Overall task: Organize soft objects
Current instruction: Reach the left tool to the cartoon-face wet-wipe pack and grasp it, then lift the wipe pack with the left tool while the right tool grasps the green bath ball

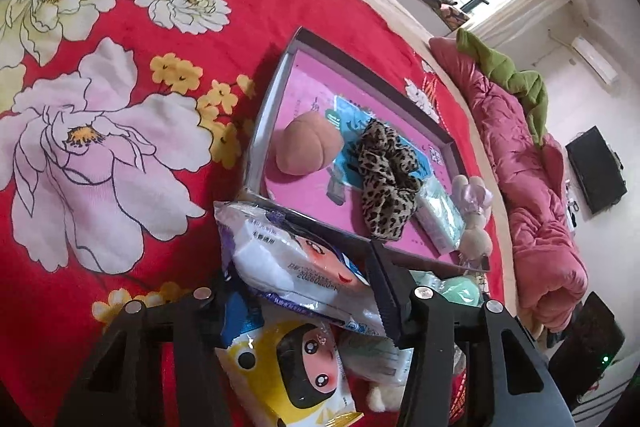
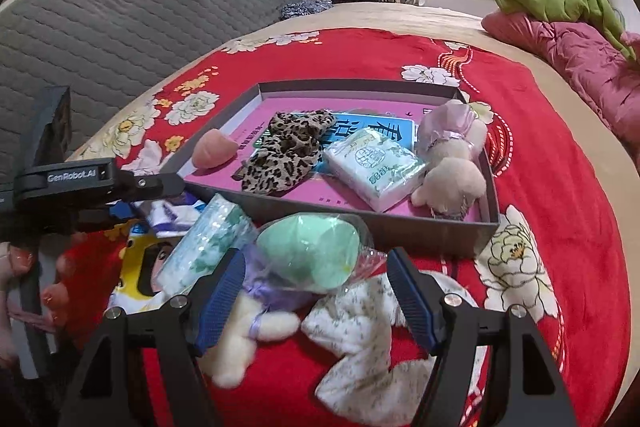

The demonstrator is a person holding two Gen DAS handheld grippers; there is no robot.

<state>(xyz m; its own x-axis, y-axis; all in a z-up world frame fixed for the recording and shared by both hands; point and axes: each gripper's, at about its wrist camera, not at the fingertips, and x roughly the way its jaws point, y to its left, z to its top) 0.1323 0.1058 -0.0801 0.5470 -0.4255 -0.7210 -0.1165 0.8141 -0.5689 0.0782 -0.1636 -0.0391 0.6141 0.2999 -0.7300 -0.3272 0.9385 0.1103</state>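
A grey box with a pink floor lies on the red flowered bedspread. In it are a peach squishy, a leopard scrunchie, a tissue pack and a plush toy. My left gripper stands open around a white cartoon-face wipes packet just before the box's near wall. My right gripper is open, its blue pads either side of a wrapped mint-green sponge.
Loose by the box lie a yellow cartoon packet, a second tissue pack, a white plush and a flowered cloth. A pink quilt runs along the bed's far edge. A grey mattress leans behind.
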